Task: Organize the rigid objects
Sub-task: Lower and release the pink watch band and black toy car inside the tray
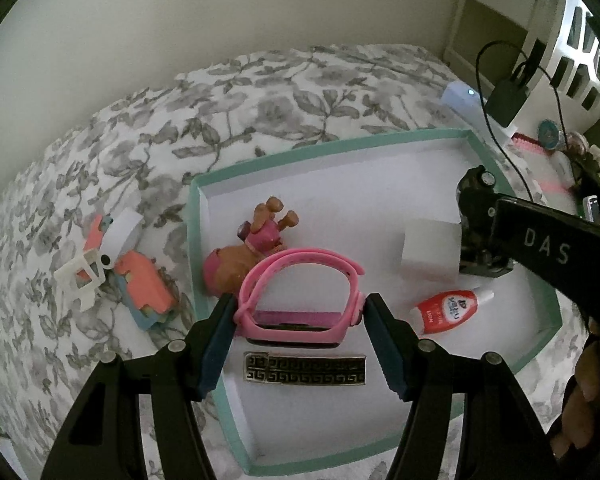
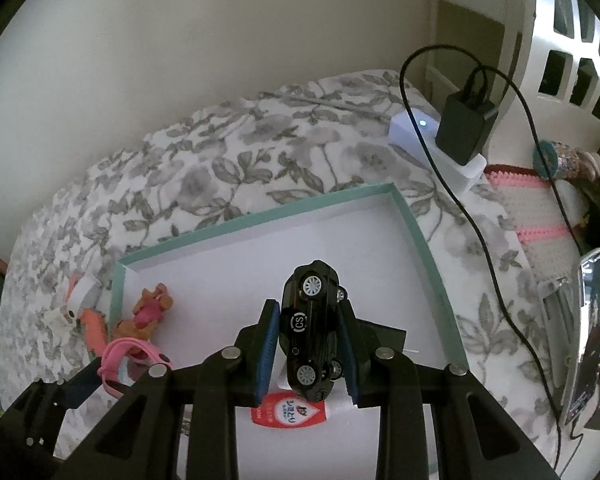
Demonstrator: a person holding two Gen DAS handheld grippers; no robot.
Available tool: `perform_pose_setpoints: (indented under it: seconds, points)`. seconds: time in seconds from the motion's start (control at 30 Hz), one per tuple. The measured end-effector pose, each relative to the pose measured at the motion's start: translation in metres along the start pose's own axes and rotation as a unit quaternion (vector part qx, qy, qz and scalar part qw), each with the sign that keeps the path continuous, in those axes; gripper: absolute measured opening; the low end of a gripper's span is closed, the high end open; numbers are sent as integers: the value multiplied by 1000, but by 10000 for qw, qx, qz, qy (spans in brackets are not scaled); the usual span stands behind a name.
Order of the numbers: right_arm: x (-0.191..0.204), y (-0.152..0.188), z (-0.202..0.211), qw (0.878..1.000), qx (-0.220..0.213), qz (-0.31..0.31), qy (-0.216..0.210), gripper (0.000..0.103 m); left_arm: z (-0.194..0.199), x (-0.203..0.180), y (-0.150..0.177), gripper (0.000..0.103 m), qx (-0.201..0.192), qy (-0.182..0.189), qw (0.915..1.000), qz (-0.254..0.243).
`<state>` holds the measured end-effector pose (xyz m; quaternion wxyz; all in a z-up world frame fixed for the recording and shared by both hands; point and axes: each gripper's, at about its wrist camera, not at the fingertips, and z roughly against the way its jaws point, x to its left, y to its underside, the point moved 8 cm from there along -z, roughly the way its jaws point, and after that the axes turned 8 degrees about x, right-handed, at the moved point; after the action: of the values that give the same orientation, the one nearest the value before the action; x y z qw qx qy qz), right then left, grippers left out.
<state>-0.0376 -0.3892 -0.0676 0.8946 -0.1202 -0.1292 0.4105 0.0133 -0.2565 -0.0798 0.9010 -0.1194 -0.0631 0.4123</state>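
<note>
Wall (image 1: 180,20): plain cream, fills the top of both views from 9 to 1 o'clock.

Bedspread (image 1: 260,92): white with grey leaf print, the working surface; it runs under everything.

Basket (image 2: 572,40): white plastic with square openings, at 2 o'clock in the right wrist view, off the bed.

Tray (image 1: 332,148): shallow white box with a teal rim, lying flat on the bedspread at centre.

Mat (image 2: 536,216): pink and white, at 3 o'clock beyond the tray.

Left gripper (image 1: 300,316): jaws set fairly wide, one pad touching each side of the band (image 1: 300,276). The band is a pink watch strap, looped, low over the tray floor near its 6 o'clock edge; whether it is lifted cannot be told.

Right gripper (image 2: 308,344): jaws narrow, clamped on the car (image 2: 310,328). The car is black, turned on its side with wheels showing, above the tray's right half.

Toy house (image 1: 140,280): orange and blue with white parts, on the bedspread at 9 o'clock, just outside the tray.

Charger (image 2: 464,128): black, seated on a white power strip (image 2: 416,128) at 1 o'clock, its cable trailing down the bed.

Pup (image 1: 252,252): brown figure in pink, lying in the tray behind the band.

Block (image 1: 430,254): white, in the tray at 3 o'clock, beside the car.

Clip (image 1: 304,368): dark, gold key pattern, flat in the tray at 6 o'clock.

Glue (image 1: 446,312): red and white bottle, on its side at 4 o'clock.
</note>
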Motion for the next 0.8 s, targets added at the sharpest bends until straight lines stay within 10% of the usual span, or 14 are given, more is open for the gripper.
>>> perform_pose_setpoints:
  seconds: [0.8]
  points:
    - [-2, 2, -9, 9999, 119, -125, -13, 31, -5, 0, 3, 76, 83, -166, 9998, -94]
